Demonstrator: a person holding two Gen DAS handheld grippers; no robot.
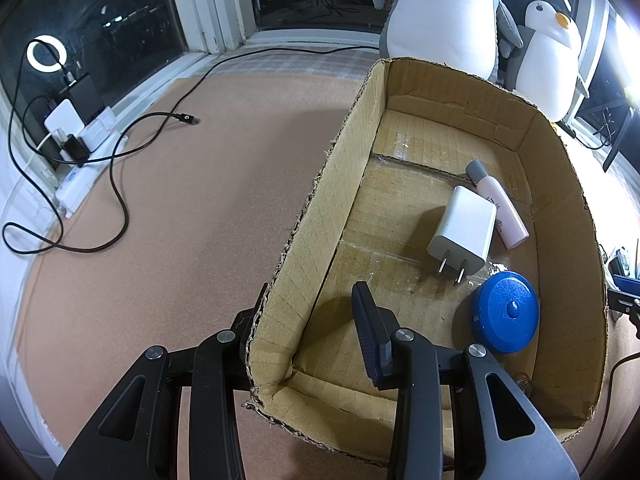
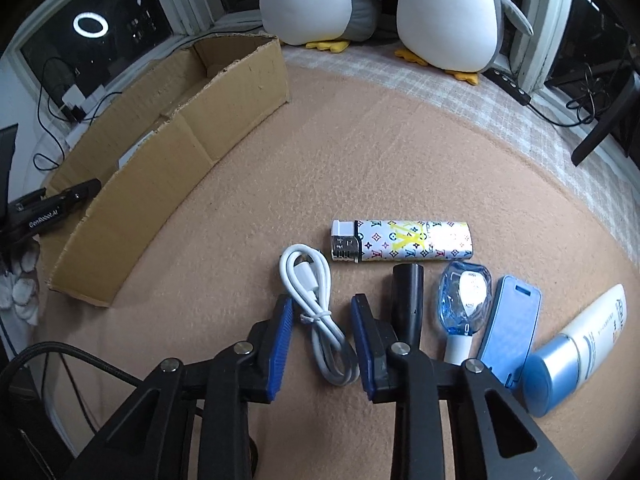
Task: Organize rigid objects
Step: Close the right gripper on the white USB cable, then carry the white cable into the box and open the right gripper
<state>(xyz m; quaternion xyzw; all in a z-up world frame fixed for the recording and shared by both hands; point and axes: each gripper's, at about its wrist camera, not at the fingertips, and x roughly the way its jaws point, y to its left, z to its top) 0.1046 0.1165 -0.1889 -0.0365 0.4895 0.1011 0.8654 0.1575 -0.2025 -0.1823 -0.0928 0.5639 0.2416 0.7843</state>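
Right gripper point(image 2: 322, 332) pointing steeply down, pads part-way spread, cable point(image 2: 308, 280) lying between them on the mat point(image 2: 360, 140). Gap visible between left pad and cable, so no pinch yet. Just past the fingertips: lighter point(image 2: 416, 240), lying crosswise. Beside the right finger: black cylinder point(image 2: 408, 296), then clear blue gadget point(image 2: 464, 292), blue case point(image 2: 510, 328) and blue-capped tube point(image 2: 580, 344), all in a row, close together. Farther left: box point(image 2: 160, 160), seen only from outside, contents hidden apart from a sliver of white over the wall. Beyond its near end, left gripper point(image 2: 52, 208) poking in from the edge. At the back: two plush penguins point(image 2: 444, 12) against the window.

Left wrist view: left gripper point(image 1: 304, 320) astride the near corner of the box point(image 1: 328, 208), one finger outside the wall and partly hidden, the other inside. Jaws drawn close; inner pad still clear of the cardboard, so cannot tell any squeeze on the wall. Gives the inside that the right view lacks: white charger point(image 1: 464, 228) flat on the floor, pink bottle point(image 1: 500, 208) touching it behind, round blue tin point(image 1: 506, 312) near the prongs. Left of the box: bare mat, black cord point(image 1: 120, 208) looping to a power strip point(image 1: 88, 176) under the window. No sight here of the row of loose things.
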